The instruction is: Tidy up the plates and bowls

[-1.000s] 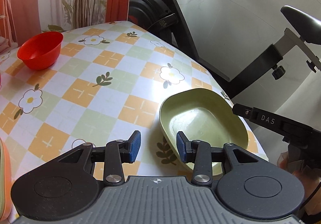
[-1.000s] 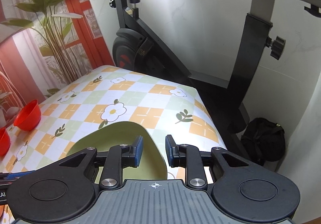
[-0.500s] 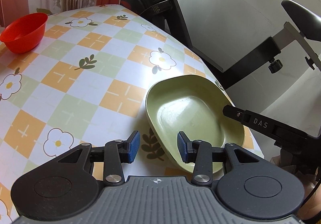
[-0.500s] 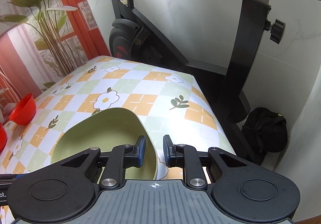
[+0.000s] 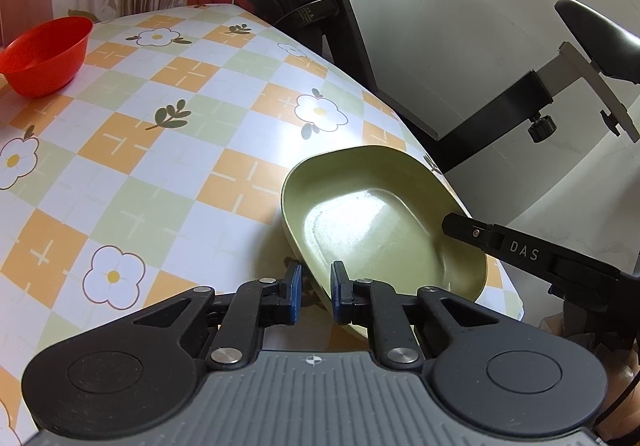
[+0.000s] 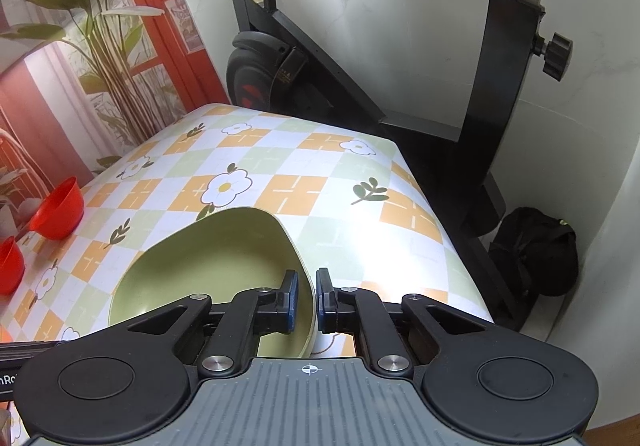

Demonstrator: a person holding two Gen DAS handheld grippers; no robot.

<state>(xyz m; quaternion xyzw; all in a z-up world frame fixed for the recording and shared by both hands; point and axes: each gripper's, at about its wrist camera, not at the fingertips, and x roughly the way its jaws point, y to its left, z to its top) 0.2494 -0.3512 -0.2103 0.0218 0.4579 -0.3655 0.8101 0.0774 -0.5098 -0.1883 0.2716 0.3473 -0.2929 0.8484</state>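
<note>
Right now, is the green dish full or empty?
Empty: the green dish shows only its bare, shiny bottom, with both tongs pinching its rim.

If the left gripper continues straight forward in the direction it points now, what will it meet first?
Most likely the green plate: the left gripper already has the plate's near rim between its fingers, one inside and one outside. Whether the pads touch the rim is unclear.

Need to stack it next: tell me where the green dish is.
The green dish sits at the table's right edge near the exercise bike, its rim between both claws' fingers.
</note>
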